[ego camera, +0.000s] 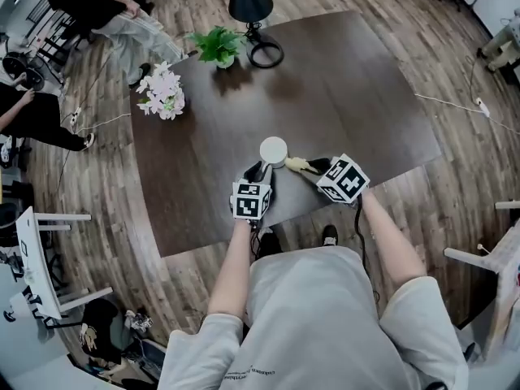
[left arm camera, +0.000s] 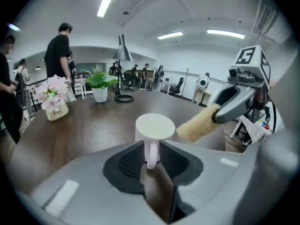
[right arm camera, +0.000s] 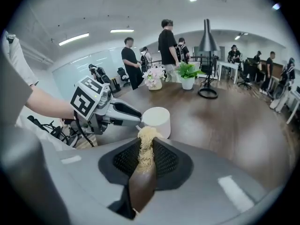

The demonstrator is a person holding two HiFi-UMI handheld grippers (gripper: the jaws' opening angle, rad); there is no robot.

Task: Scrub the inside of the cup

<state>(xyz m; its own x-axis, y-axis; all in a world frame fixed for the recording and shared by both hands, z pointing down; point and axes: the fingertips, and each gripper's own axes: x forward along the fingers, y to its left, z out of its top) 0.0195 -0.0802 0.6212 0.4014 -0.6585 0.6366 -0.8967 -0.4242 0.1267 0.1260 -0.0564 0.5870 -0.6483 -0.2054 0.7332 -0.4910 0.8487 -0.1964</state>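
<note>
A white cup (ego camera: pixel 273 151) (left arm camera: pixel 154 131) (right arm camera: pixel 156 120) is held just above the dark table (ego camera: pixel 341 96) near its front edge, mouth up. My left gripper (ego camera: pixel 260 174) (left arm camera: pixel 151 156) is shut on the cup's handle (left arm camera: pixel 151 153). My right gripper (ego camera: pixel 315 167) (right arm camera: pixel 146 153) is shut on a tan loofah scrubber (ego camera: pixel 298 165) (left arm camera: pixel 198 123) (right arm camera: pixel 145 149). The scrubber's tip sits beside the cup's rim on its right side, outside the cup.
On the far part of the table stand a pot of pink flowers (ego camera: pixel 163 93), a green plant (ego camera: pixel 219 45) and a black lamp (ego camera: pixel 252 10) with a ring base. People stand or sit at the left (ego camera: pixel 106 6). A white cable (ego camera: pixel 455 104) lies on the wooden floor at right.
</note>
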